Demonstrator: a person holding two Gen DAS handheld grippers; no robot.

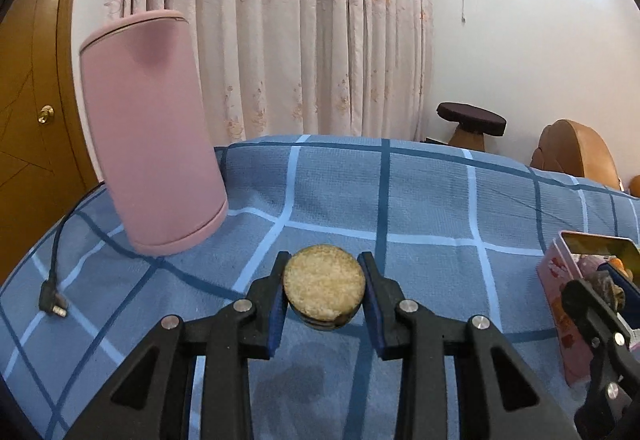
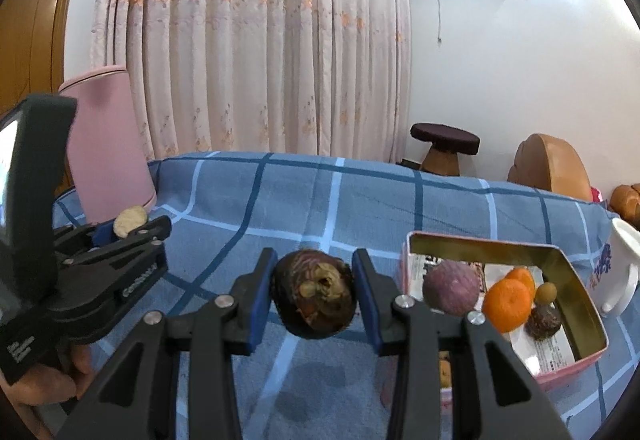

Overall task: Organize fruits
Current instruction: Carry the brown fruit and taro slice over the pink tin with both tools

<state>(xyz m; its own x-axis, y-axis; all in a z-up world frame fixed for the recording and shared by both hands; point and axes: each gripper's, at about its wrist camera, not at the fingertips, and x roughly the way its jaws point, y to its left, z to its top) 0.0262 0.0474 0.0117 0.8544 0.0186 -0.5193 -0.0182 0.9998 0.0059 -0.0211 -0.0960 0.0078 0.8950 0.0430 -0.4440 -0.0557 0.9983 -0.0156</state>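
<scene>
I am pinching a tan disc (image 1: 324,288) in my left gripper (image 1: 324,290) and a dark fruit (image 2: 314,294) in my right gripper (image 2: 314,296), carrying both toward the tin (image 2: 576,356).

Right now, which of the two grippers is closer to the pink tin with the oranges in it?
Right. The right gripper, holding a dark brown fruit, is just beside the pink tin. The left gripper, holding a pale round fruit, is across the blue cloth.
</scene>
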